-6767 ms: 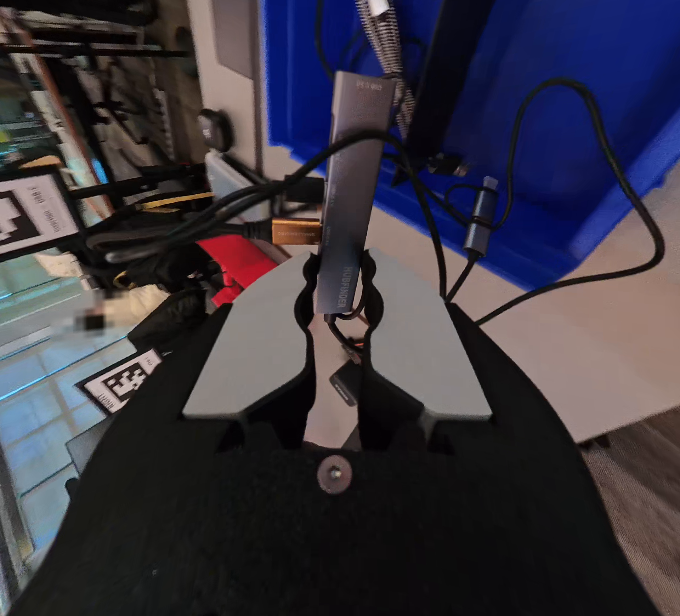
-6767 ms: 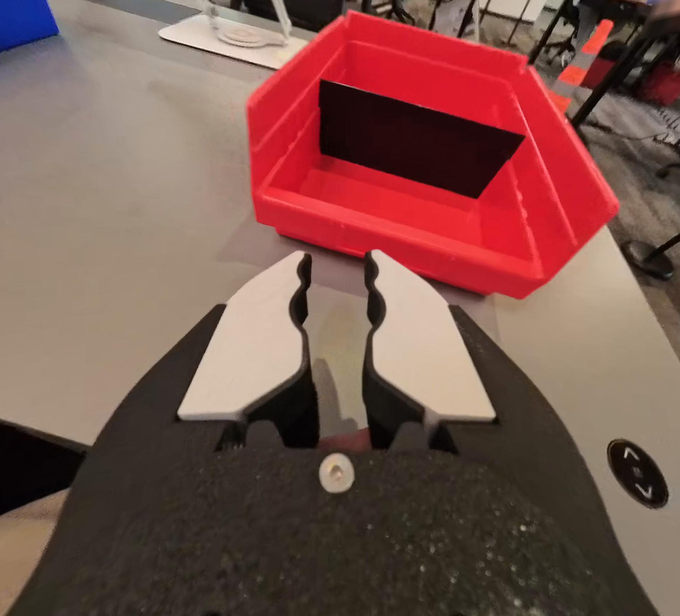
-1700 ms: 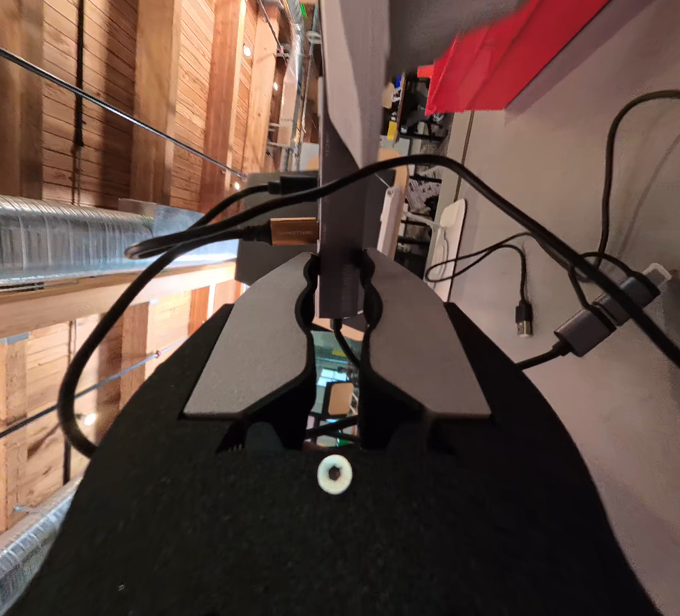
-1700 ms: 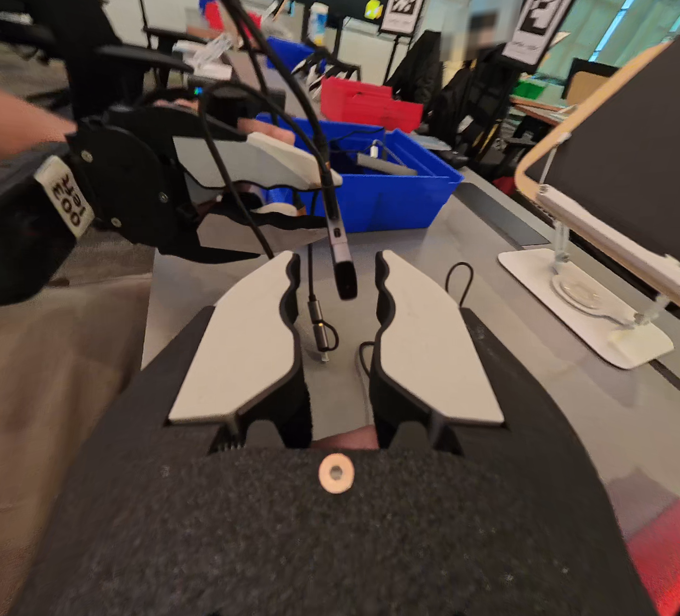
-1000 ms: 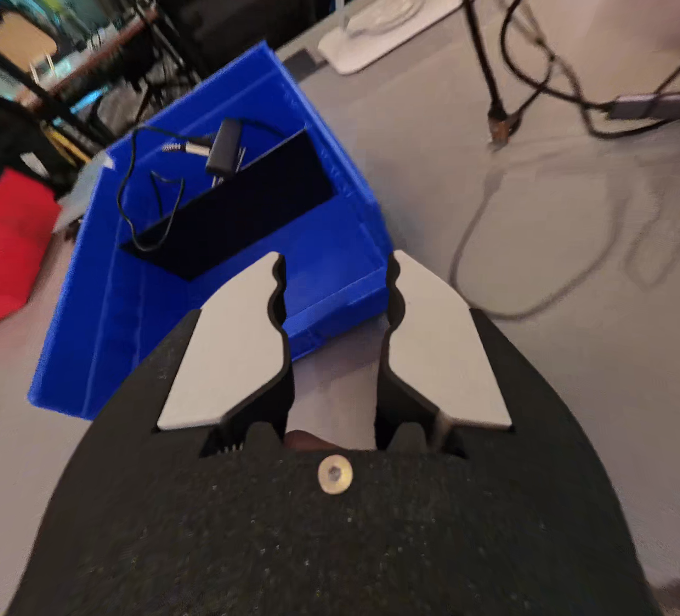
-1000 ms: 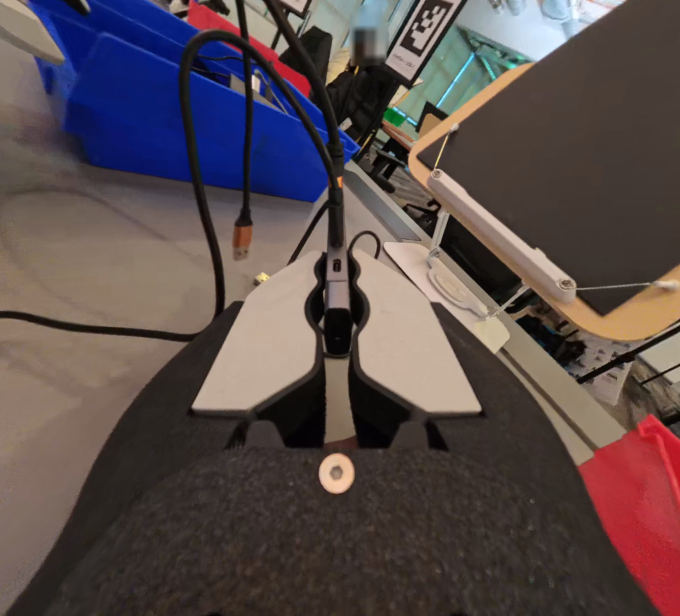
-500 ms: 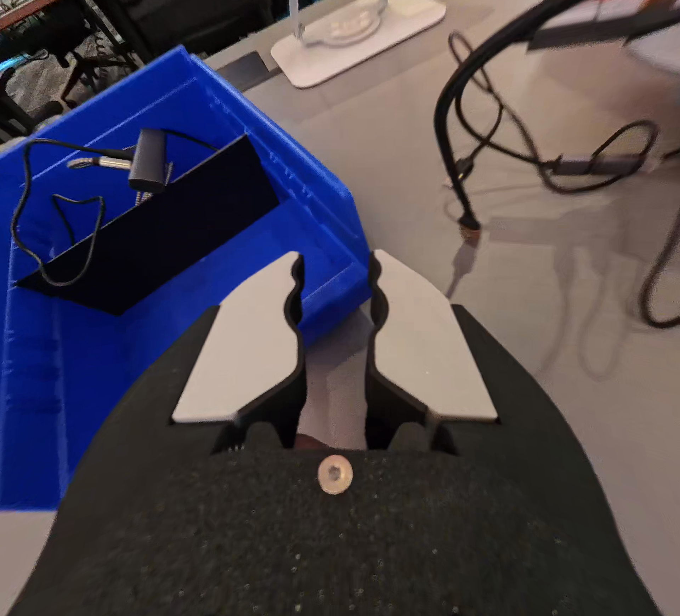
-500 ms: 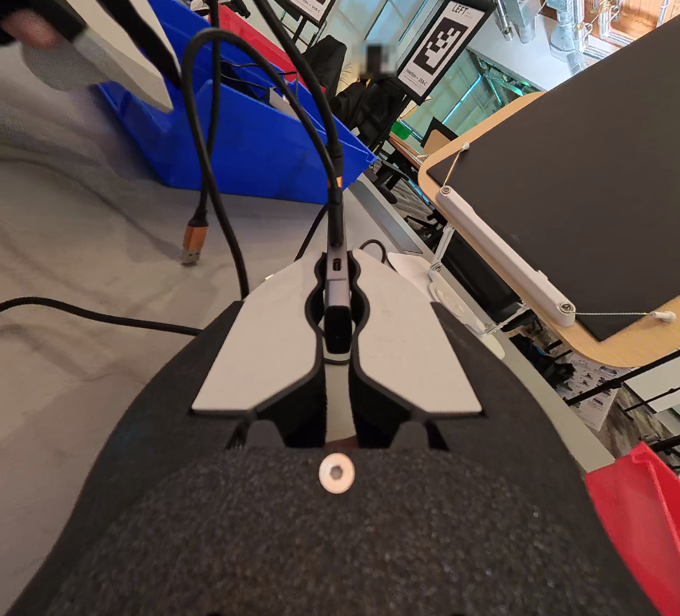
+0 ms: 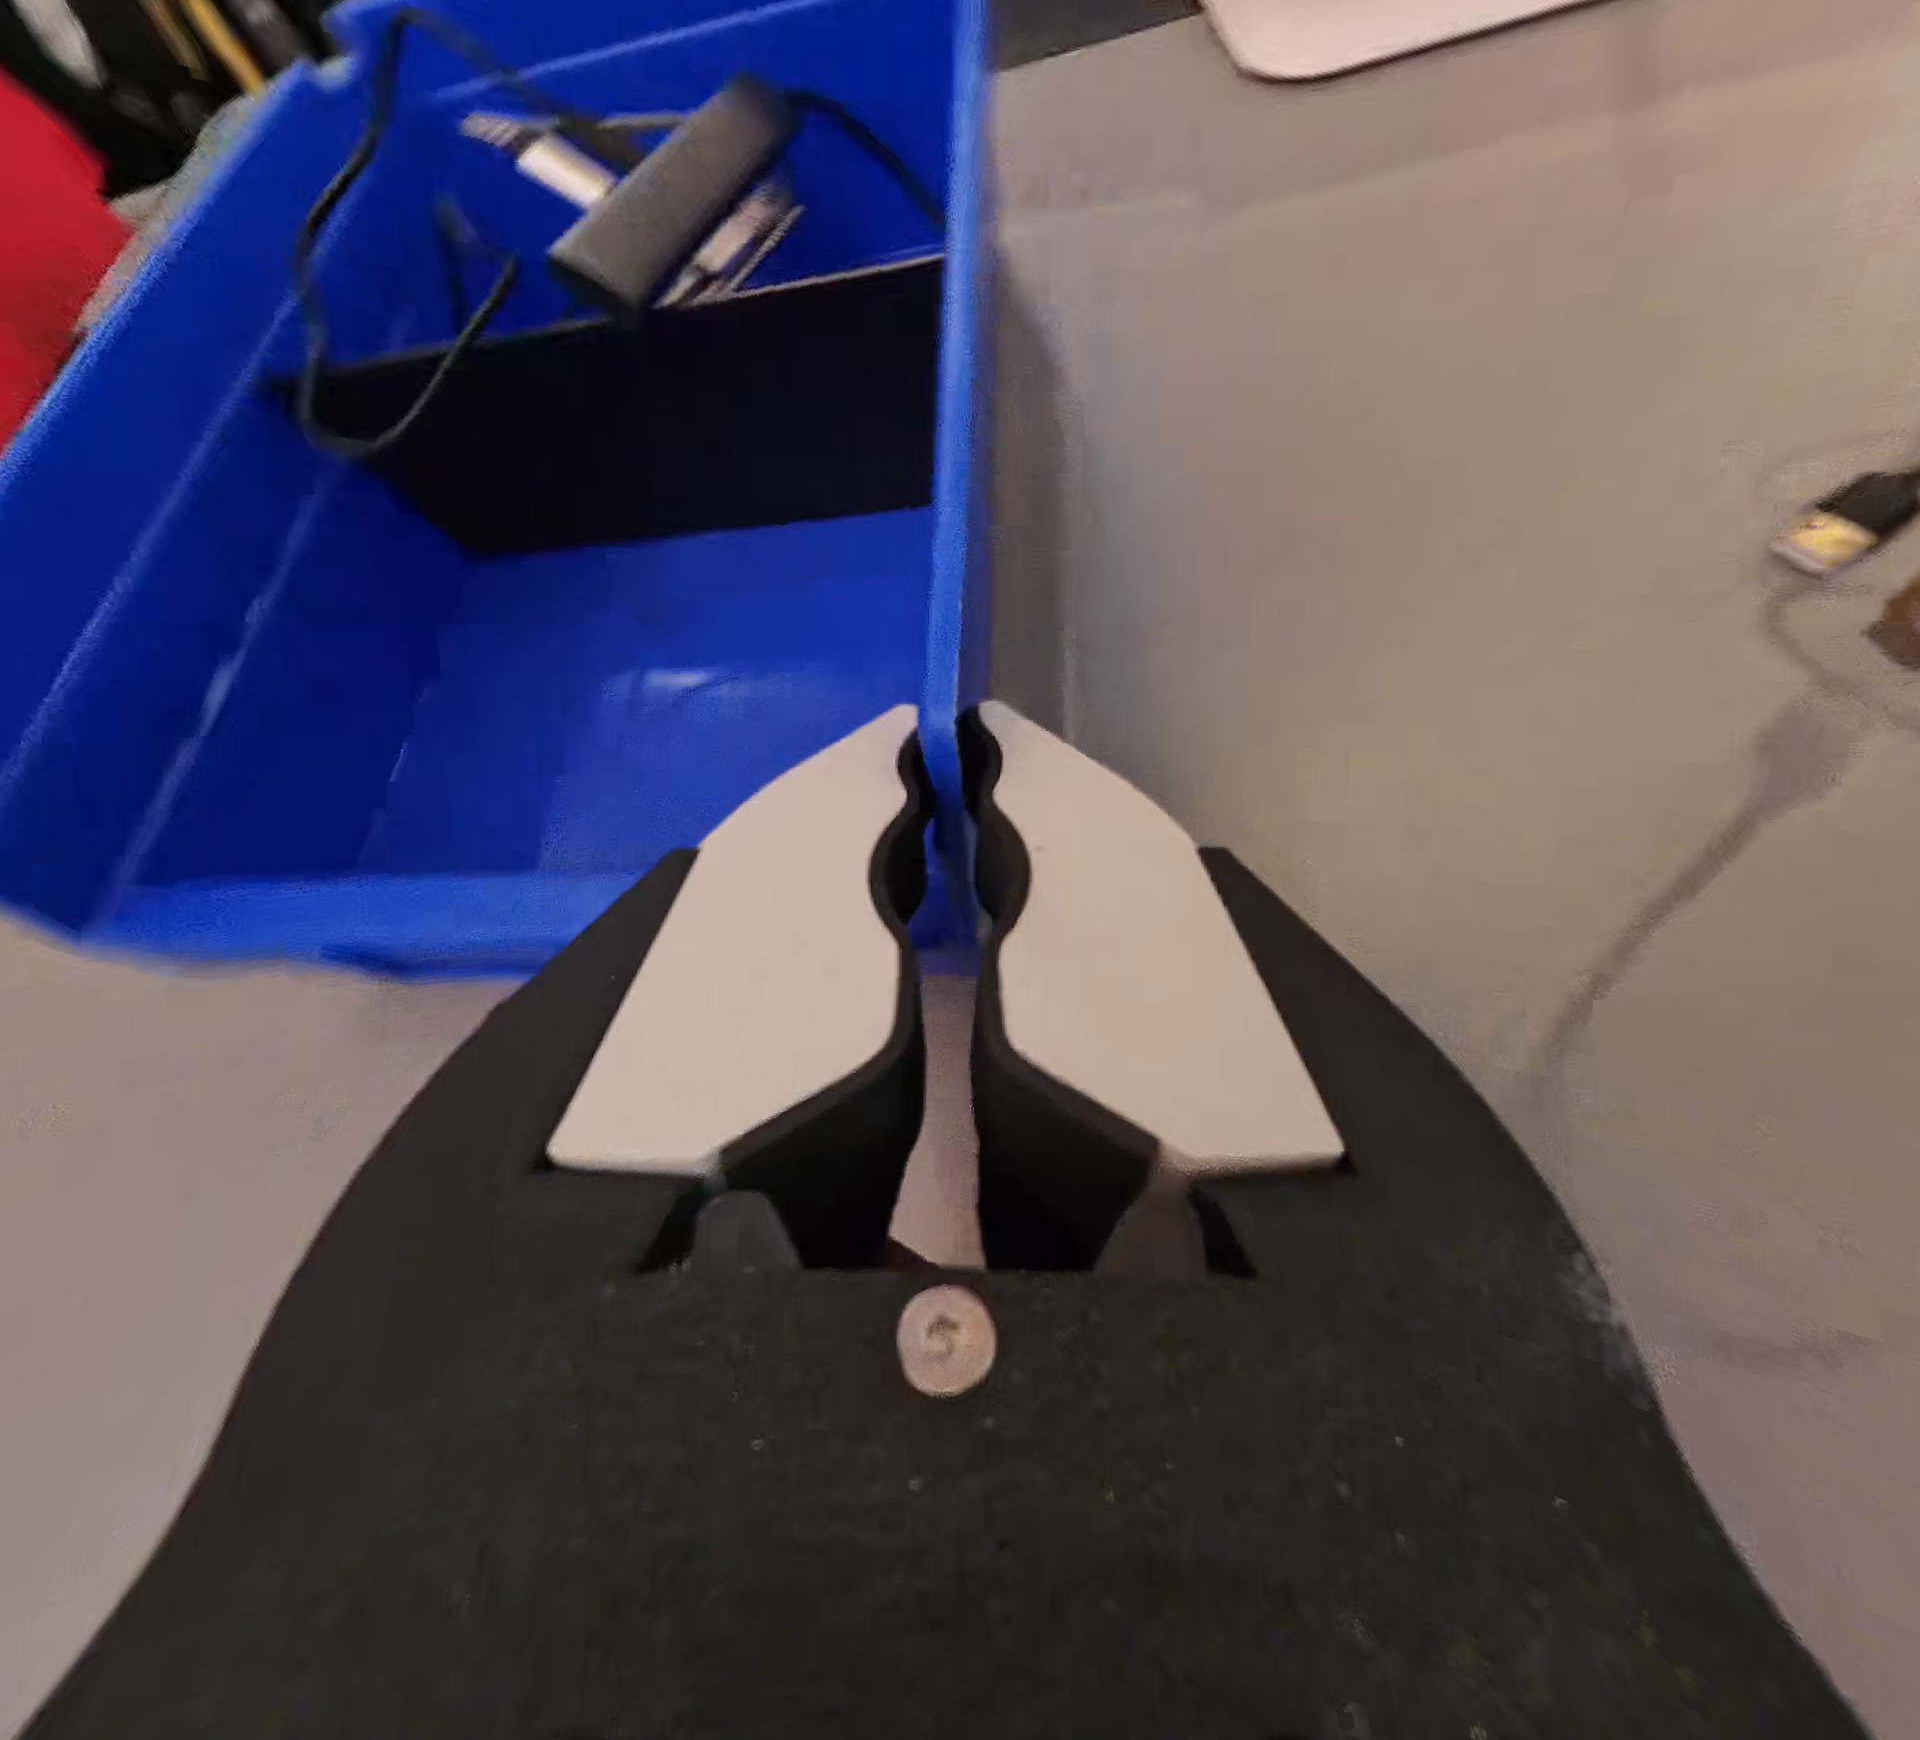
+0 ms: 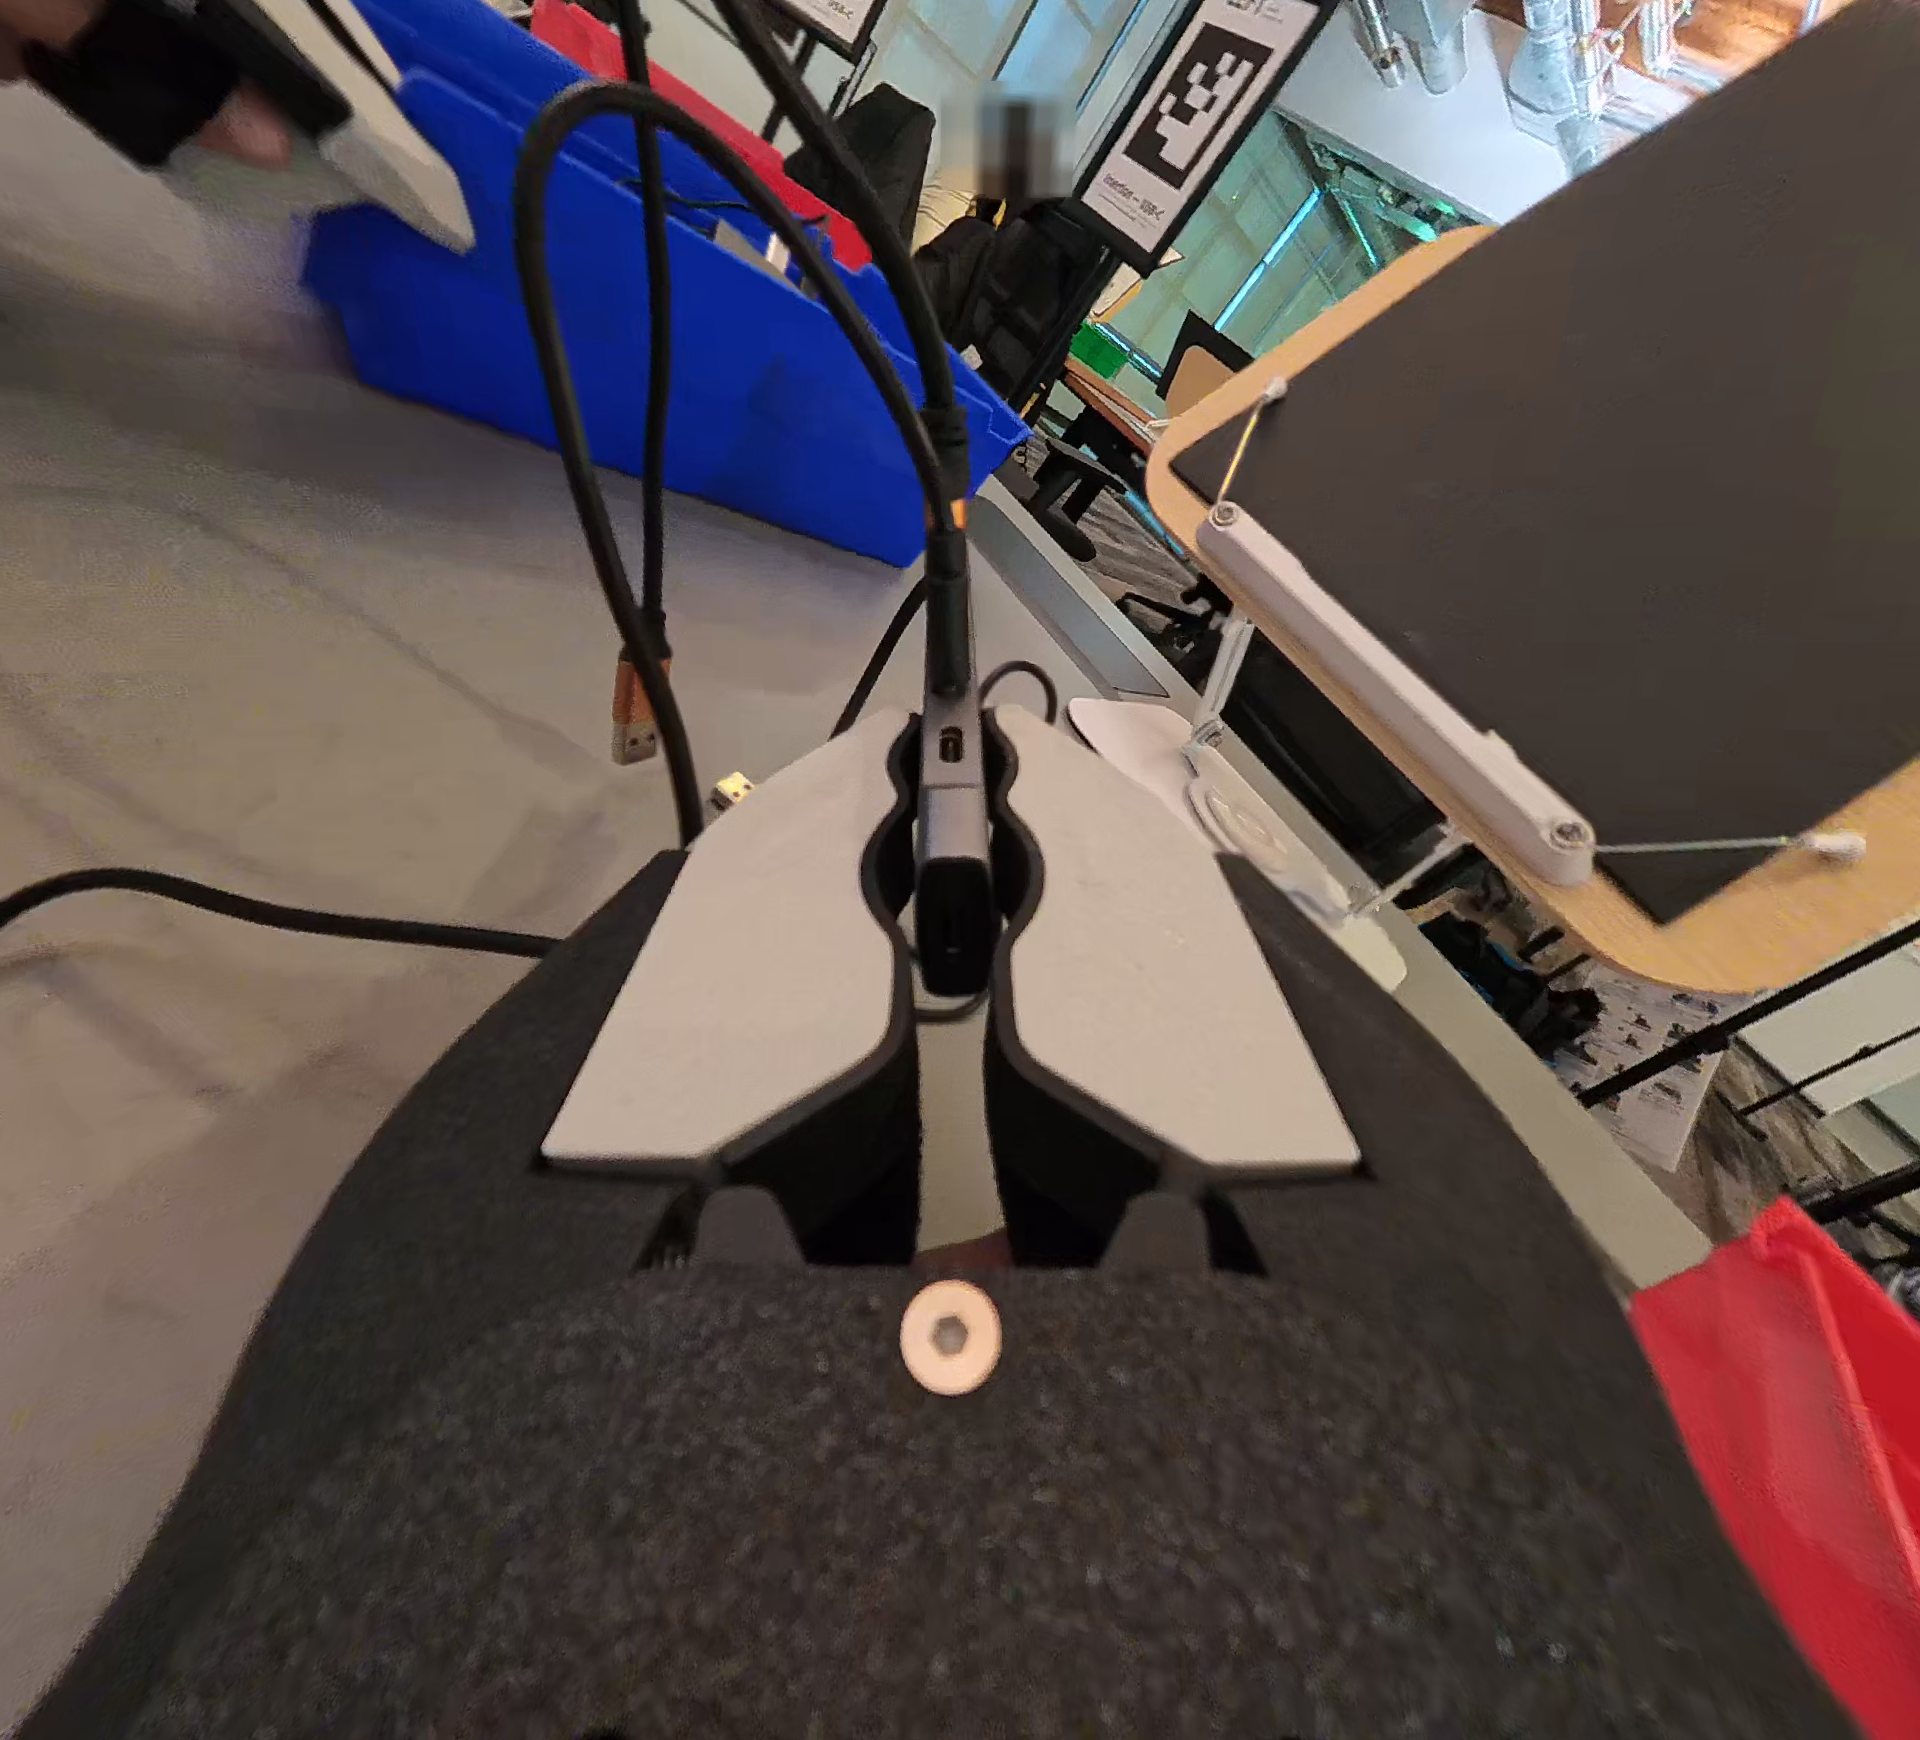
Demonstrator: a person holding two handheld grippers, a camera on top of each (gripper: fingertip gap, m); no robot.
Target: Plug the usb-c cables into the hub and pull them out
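Blue bin wall pinched in left claw, right claw clamping hub, cables looping ahead

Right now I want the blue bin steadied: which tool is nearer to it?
Left. The left tool is shut on the blue bin wall; the right tool holds a hub farther off.

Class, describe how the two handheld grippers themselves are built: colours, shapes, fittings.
Both the left gripper and right gripper match: a rough black rounded body, two pale grey flat fingers with wavy black inner pads, and one pale round screw centred behind them.
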